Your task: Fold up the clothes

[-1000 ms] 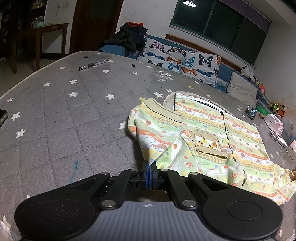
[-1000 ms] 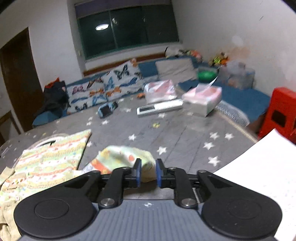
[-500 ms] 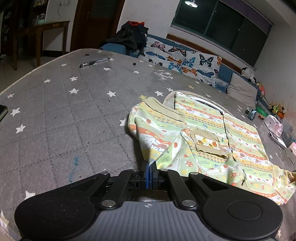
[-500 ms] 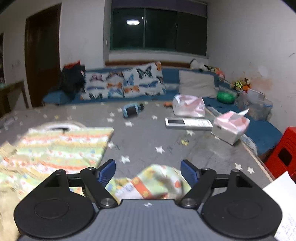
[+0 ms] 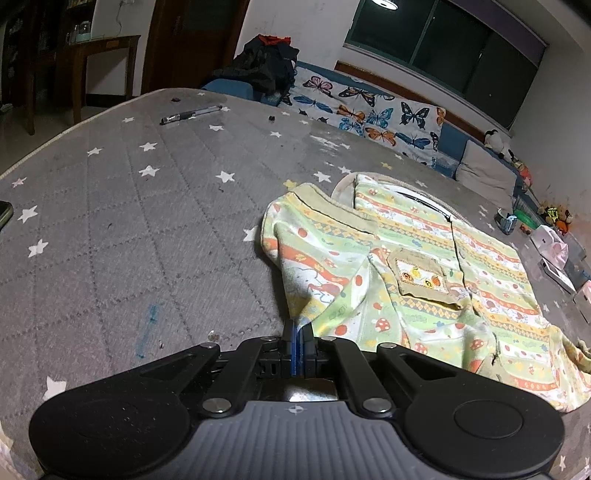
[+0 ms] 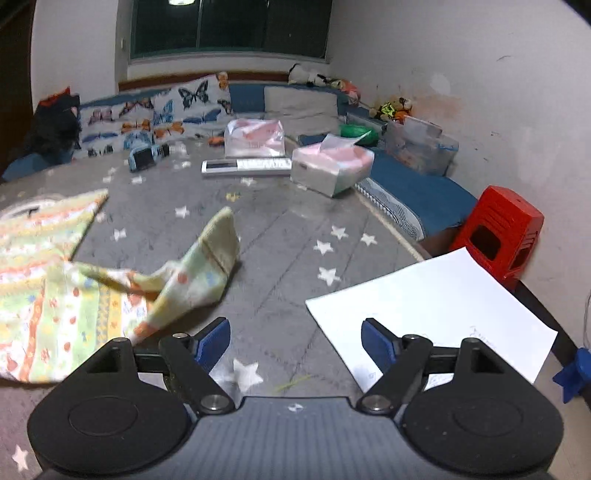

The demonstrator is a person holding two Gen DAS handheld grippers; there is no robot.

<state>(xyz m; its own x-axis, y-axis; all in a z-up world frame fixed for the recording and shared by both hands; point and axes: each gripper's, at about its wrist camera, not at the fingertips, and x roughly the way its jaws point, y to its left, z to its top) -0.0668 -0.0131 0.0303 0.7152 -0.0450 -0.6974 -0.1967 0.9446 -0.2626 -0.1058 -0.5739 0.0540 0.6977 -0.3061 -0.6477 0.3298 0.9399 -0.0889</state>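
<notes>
A: Garment (image 5: 424,266), one striped yellow-green piece, lies spread on the grey star-print mattress (image 5: 129,221); the left view alone shows its pocket and a pen (image 5: 190,114).

B: The left gripper (image 5: 297,334) has its fingers pinched closed on the cloth's edge. Only the right view shows one sleeve (image 6: 199,273) loose, one white paper sheet (image 6: 436,314), one red stool (image 6: 498,232). The right gripper (image 6: 293,341) gapes wide, empty.

White walls (image 6: 461,55), dark window (image 6: 229,26), red stool (image 6: 498,229).
</notes>
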